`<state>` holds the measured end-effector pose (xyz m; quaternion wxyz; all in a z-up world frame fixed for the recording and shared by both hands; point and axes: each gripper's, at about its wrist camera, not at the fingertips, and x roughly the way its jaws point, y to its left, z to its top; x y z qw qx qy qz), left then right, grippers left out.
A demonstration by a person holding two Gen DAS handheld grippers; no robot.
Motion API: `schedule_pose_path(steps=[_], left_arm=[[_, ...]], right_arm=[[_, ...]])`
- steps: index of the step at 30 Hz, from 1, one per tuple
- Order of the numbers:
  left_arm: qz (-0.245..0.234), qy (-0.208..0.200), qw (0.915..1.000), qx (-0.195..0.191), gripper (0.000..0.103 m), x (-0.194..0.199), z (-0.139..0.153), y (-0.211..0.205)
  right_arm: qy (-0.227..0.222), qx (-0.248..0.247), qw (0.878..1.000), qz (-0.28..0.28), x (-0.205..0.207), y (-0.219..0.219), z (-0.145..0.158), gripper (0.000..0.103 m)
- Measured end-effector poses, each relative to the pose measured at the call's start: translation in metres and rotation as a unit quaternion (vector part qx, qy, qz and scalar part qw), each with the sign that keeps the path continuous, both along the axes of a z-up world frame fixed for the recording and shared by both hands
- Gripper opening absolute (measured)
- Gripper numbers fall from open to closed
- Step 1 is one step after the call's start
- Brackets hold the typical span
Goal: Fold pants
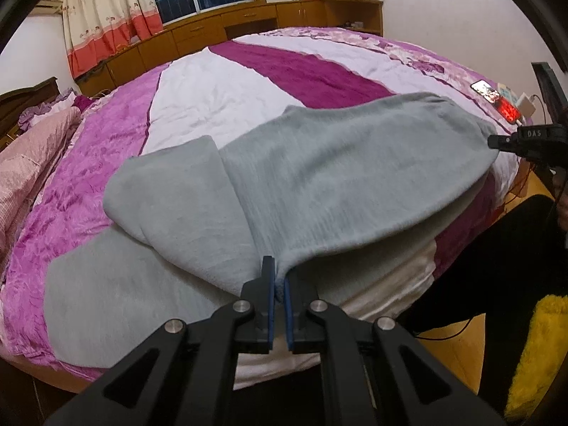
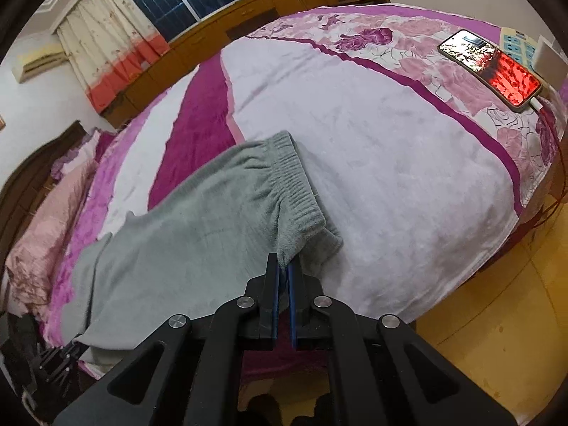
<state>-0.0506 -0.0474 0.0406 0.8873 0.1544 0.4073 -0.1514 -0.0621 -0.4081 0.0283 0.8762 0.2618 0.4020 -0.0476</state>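
Both grips are thin, so watch them. Your left gripper (image 1: 278,277) is clenched on a small pinch of the pants (image 1: 319,177) edge, only a narrow tuck of grey fleece between the pads; your right gripper (image 2: 283,268) is clamped on the corner just under the waistband (image 2: 294,181), again only a little cloth in the bite. The pants lie across the near side of the bed (image 1: 220,85), one leg already doubled over at 9 o'clock of the left gripper, the held edge raised slightly off the layer beneath, waistband end out toward 2 o'clock where the right gripper shows in the left view. Main risk, as I read it: fleece is thick and slippery, so a fast lift or any pull apart between your hands could strip the cloth out of one pinch and the fold collapses on that side. Second: I can't tell whether each pinch holds one layer or both; if only the top layer, the lower one stays behind and you get a skewed fold. Third: the quilt is plush, so dragging low may bunch the pants or ruck the doubled leg. Fourth: the phone (image 2: 491,71) and its cable sit at 1 o'clock of the right gripper, well apart now, but a wide swing that way could catch them.
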Motion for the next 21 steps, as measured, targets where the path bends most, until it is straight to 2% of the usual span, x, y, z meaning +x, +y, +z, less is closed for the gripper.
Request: schedule_pose_path(steps=[4, 11, 15, 21], left_arm=[[0.004, 0.025, 0.9997, -0.005, 0.004, 0.002, -0.011, 0.0], [0.006, 0.032, 0.9994, -0.01, 0.004, -0.002, -0.016, 0.002], [0.002, 0.034, 0.9994, -0.001, 0.005, -0.006, -0.016, -0.001], [-0.007, 0.03, 0.9995, 0.011, 0.012, -0.014, -0.001, 0.0]], right_arm=[[0.014, -0.005, 1.0, -0.001, 0.002, -0.001, -0.007, 0.0], [0.045, -0.016, 0.999, -0.008, 0.007, -0.002, -0.019, 0.0], [0.057, -0.02, 0.998, -0.011, 0.009, -0.002, -0.021, 0.006], [0.051, -0.025, 0.998, -0.012, 0.001, -0.001, -0.013, 0.016]])
